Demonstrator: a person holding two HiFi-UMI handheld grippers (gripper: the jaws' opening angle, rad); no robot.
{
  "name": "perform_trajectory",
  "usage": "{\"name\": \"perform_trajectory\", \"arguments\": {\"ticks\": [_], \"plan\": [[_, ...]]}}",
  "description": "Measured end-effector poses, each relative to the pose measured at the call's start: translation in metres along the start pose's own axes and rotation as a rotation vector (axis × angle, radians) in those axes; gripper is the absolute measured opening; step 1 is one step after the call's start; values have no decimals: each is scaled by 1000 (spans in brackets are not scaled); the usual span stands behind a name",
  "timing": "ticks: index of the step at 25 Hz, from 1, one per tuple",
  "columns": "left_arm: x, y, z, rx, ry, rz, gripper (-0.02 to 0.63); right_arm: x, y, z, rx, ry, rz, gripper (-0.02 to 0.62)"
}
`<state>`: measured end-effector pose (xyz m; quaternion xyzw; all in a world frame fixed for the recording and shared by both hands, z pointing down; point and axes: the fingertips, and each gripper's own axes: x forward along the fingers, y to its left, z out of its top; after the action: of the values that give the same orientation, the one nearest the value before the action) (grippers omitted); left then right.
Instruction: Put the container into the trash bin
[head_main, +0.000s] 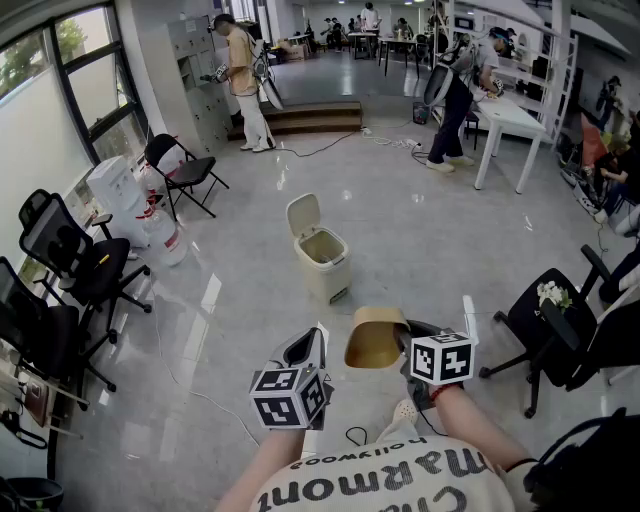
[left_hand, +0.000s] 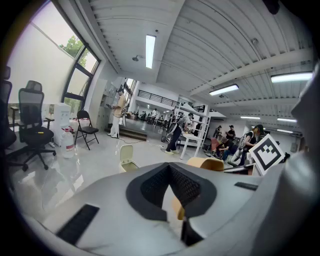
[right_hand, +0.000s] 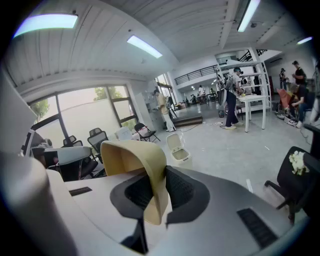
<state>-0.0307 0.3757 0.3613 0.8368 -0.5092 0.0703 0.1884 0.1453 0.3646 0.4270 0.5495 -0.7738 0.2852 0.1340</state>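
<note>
Head view first: nearest to us, the left gripper (head_main: 308, 345) and the right gripper (head_main: 405, 336) are held out side by side over the grey floor (head_main: 420, 240). In the left gripper view, we see its fingers (left_hand: 186, 188) closed tip to tip with nothing between them. In the right gripper view, the fingers (right_hand: 183, 188) are clamped on the wall of the tan container (right_hand: 134, 154), one finger inside it and one outside. The container hangs in the air off the right gripper, tipped on its side, with its open mouth turned towards the left gripper.

Ahead of both grippers and well apart from them, the cream trash bin (head_main: 327, 264) stands on the floor with its lid (head_main: 303, 215) raised and its mouth open. To the left of it we see black office chairs (head_main: 70, 265) and a folding chair (head_main: 185, 170) by the windows. Farther back, one person (head_main: 455, 100) bends over a white table (head_main: 510, 118) and another person (head_main: 245, 85) stands near the steps.
</note>
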Motion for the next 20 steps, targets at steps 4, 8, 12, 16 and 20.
{"name": "perform_trajectory", "arguments": {"ticks": [4,8,12,16,20], "plan": [[0,-2,-1,3,-1,-4,17,-1,0,0,-3,-1,-4,53],[1,-3,2,5,-3,-9,18,-2,0,2,-17,-4,-6,53],[3,-3,2,6,0,-19,17,-1,0,3,-42,0,-17,53],[1,-1,-4,-6,5,-25,18,1,1,-3,4,10,-3,54],[3,0,-8,-16,6,-41,18,3,2,-7,62,21,26,54]]}}
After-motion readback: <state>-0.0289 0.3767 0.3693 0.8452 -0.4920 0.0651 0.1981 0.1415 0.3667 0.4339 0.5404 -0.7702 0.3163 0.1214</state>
